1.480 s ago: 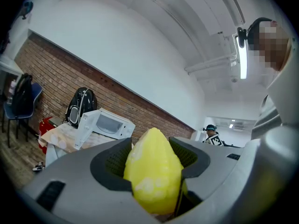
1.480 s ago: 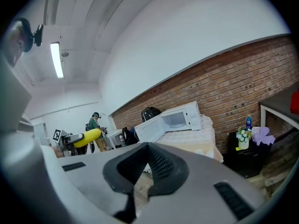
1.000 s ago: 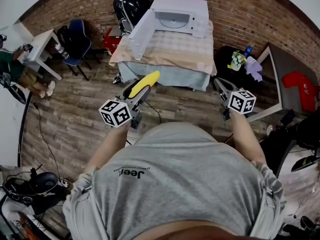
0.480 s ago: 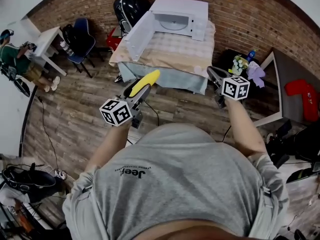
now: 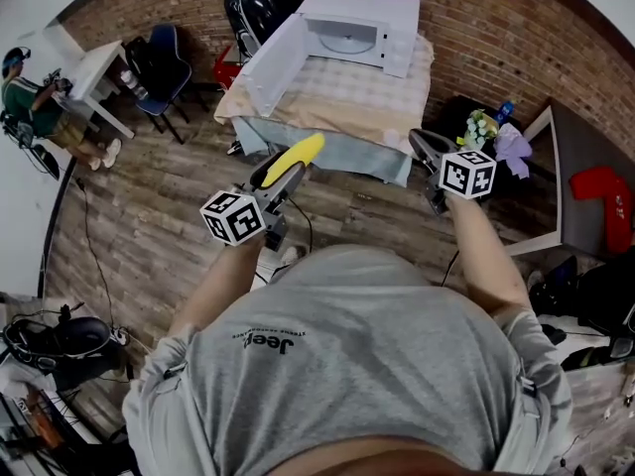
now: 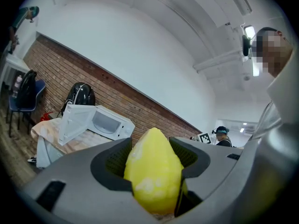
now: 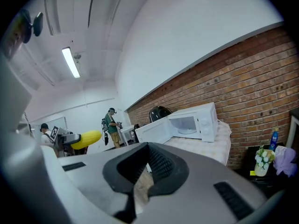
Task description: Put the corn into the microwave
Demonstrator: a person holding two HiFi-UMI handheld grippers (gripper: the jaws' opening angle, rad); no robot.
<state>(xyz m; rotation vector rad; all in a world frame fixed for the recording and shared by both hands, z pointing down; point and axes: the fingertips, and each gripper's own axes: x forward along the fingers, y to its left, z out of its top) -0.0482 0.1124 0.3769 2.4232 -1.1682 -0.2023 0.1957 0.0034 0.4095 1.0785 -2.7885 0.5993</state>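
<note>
The yellow corn (image 5: pixel 296 156) is held lengthwise in my left gripper (image 5: pixel 281 174), which is shut on it; in the left gripper view the corn (image 6: pixel 154 171) fills the gap between the pads. The white microwave (image 5: pixel 352 30) stands at the far end of the cloth-covered table (image 5: pixel 337 102), its door (image 5: pixel 273 62) swung open to the left and its cavity showing a glass plate. Both grippers are short of the table's near edge. My right gripper (image 5: pixel 425 145) is shut with nothing in it. The right gripper view shows the microwave (image 7: pixel 189 124) ahead and the corn (image 7: pixel 86 139) at the left.
A blue chair (image 5: pixel 162 59), a white desk (image 5: pixel 91 82) and a seated person (image 5: pixel 25 102) are at the far left. A black bag (image 5: pixel 256 6) leans on the brick wall. Right of the table are flowers (image 5: pixel 476 124) and a grey table (image 5: pixel 580 152).
Both grippers have moved closer to the table. The right gripper has shifted left and up in the head view. The corn stays in the left gripper.
</note>
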